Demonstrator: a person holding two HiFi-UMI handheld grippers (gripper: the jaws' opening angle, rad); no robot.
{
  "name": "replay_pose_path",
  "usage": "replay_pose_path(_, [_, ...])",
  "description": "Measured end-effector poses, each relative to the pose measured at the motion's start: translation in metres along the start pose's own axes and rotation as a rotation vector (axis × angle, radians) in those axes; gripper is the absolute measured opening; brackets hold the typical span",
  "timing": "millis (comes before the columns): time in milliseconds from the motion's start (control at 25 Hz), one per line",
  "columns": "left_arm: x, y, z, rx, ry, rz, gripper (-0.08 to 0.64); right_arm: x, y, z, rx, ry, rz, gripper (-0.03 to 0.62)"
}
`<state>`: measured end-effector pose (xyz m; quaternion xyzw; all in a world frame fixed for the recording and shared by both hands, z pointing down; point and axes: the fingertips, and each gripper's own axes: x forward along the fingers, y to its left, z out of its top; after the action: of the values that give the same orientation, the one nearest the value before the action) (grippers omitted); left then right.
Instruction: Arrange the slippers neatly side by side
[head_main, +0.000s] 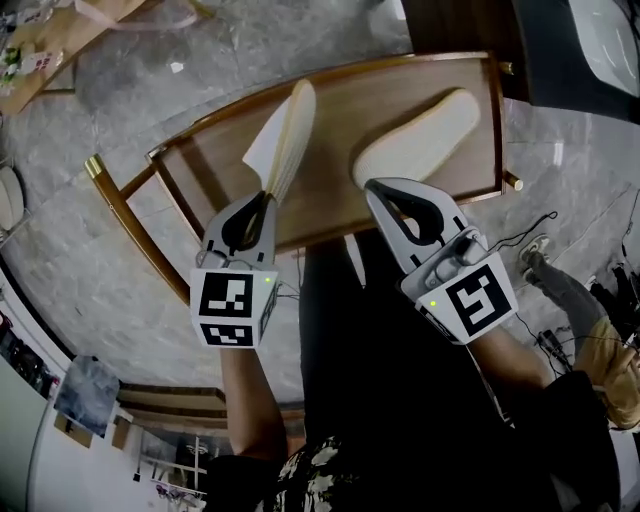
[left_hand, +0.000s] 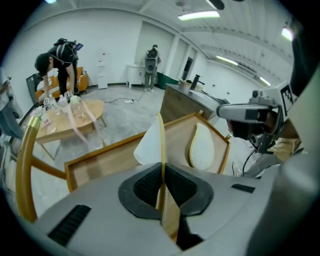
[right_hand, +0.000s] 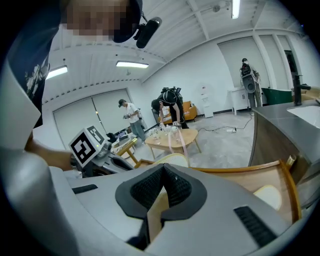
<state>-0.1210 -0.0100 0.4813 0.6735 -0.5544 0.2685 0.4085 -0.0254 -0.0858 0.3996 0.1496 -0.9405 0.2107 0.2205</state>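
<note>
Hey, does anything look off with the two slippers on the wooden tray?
Yes. The left slipper is turned up on its edge, pinched in the left gripper, not flat on the wooden tray. The right slipper, held by the right gripper, lies angled away from it, so the pair splays apart instead of sitting parallel.

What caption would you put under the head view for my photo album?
Over a wooden tray, the left gripper grips one pale slipper on edge; the right gripper grips the other slipper.

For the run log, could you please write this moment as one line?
left gripper shut on left slipper, edge-up | right gripper shut on right slipper | both over tray
</note>
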Motion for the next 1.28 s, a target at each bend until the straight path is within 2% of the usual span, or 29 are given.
replay_pose_path(160, [-0.018, 0.02, -0.011, -0.101, -0.033, 0.096, 0.023, 0.001, 0.005, -0.004, -0.014, 0.014, 0.025, -0.008])
replay_pose_path(360, [-0.03, 0.028, -0.022, -0.277, -0.1, 0.234, 0.023, 0.004, 0.013, -0.007, -0.035, 0.026, 0.062, -0.009])
replay_pose_path(600, [-0.017, 0.011, -0.032, -0.312, -0.121, 0.353, 0.023, 0.006, 0.011, -0.006, -0.068, 0.039, 0.077, -0.008])
replay_pose_path(720, [0.004, -0.013, -0.024, -0.315, -0.14, 0.335, 0.026, 0.002, 0.003, -0.01, -0.072, 0.048, 0.062, -0.009])
replay_pose_path(880, [0.035, -0.045, -0.015, -0.31, -0.148, 0.24, 0.031, -0.007, -0.011, -0.012, -0.07, 0.054, 0.041, -0.009])
replay_pose_path(1280, [0.077, -0.069, -0.005, -0.374, -0.151, 0.124, 0.041, -0.025, -0.038, -0.022, -0.047, 0.062, -0.019, -0.009])
